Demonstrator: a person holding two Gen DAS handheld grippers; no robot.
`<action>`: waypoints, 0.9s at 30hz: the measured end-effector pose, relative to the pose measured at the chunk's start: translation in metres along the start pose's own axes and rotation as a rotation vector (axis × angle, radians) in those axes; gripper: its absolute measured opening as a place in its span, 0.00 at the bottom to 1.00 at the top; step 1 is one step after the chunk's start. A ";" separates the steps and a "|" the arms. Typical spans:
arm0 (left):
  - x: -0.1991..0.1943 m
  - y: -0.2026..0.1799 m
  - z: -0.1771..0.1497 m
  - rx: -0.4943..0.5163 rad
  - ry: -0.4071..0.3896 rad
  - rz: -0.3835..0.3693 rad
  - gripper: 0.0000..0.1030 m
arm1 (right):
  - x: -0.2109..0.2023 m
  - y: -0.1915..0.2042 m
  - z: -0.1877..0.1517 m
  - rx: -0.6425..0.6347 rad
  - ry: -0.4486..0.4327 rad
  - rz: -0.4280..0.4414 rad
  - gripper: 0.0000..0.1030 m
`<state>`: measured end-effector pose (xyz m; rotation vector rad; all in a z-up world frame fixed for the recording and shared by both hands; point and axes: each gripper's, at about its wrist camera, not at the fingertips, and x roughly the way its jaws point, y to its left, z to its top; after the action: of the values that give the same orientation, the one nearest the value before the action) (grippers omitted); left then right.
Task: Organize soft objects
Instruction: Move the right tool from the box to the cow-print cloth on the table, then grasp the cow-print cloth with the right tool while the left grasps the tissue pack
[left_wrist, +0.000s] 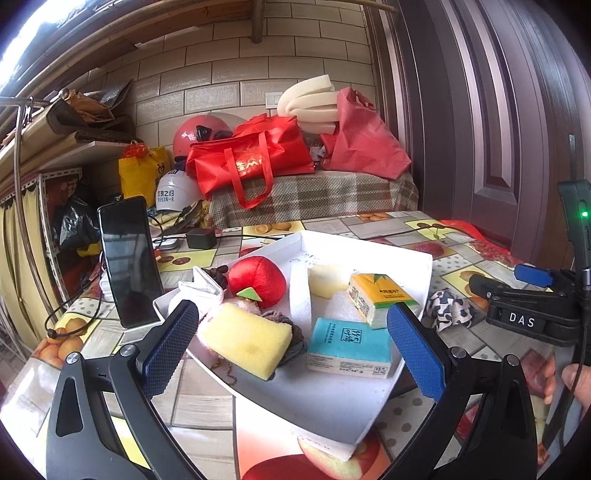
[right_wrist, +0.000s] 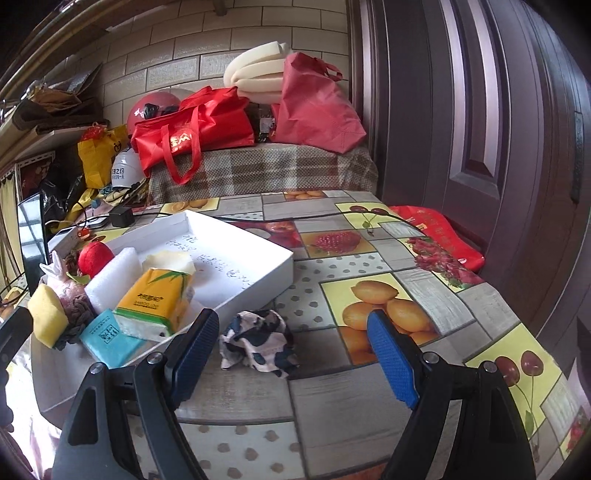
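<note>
A white shallow box (left_wrist: 369, 245) on the fruit-print tablecloth holds a yellow sponge (left_wrist: 247, 338), a red plush apple (left_wrist: 258, 280), a white foam strip (left_wrist: 299, 291), a teal tissue pack (left_wrist: 349, 347) and a yellow tissue pack (left_wrist: 380, 295). My left gripper (left_wrist: 290, 310) stands open just before the box's near side, and its pads touch nothing. A crumpled black-and-white cloth (right_wrist: 258, 341) lies on the table right of the box (right_wrist: 258, 266). My right gripper (right_wrist: 290, 317) is open around the cloth, with its pads clear of it. The cloth (left_wrist: 448, 308) also shows beside the right gripper (left_wrist: 517, 295) in the left wrist view.
A phone on a stand (left_wrist: 129, 258) and a black charger (left_wrist: 201, 238) with cables sit left of the box. Red bags (right_wrist: 192, 125) and foam rolls lie on a plaid-covered bench behind the table. A dark door (right_wrist: 480, 110) closes the right side. A red packet (right_wrist: 439, 236) lies at the table's right edge.
</note>
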<state>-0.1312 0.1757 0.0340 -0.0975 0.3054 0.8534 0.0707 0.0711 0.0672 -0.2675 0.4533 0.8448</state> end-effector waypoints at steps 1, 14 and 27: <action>-0.002 -0.003 -0.001 0.002 0.003 -0.014 1.00 | 0.004 -0.010 -0.001 0.011 0.027 -0.009 0.81; -0.038 -0.054 -0.010 0.050 0.047 -0.283 1.00 | 0.027 -0.062 -0.024 0.071 0.300 0.250 0.81; -0.046 -0.058 -0.013 0.042 0.072 -0.332 1.00 | 0.065 -0.001 -0.009 -0.148 0.355 0.249 0.81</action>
<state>-0.1183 0.1014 0.0334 -0.1354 0.3630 0.5152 0.1061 0.1098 0.0273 -0.5095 0.7674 1.0817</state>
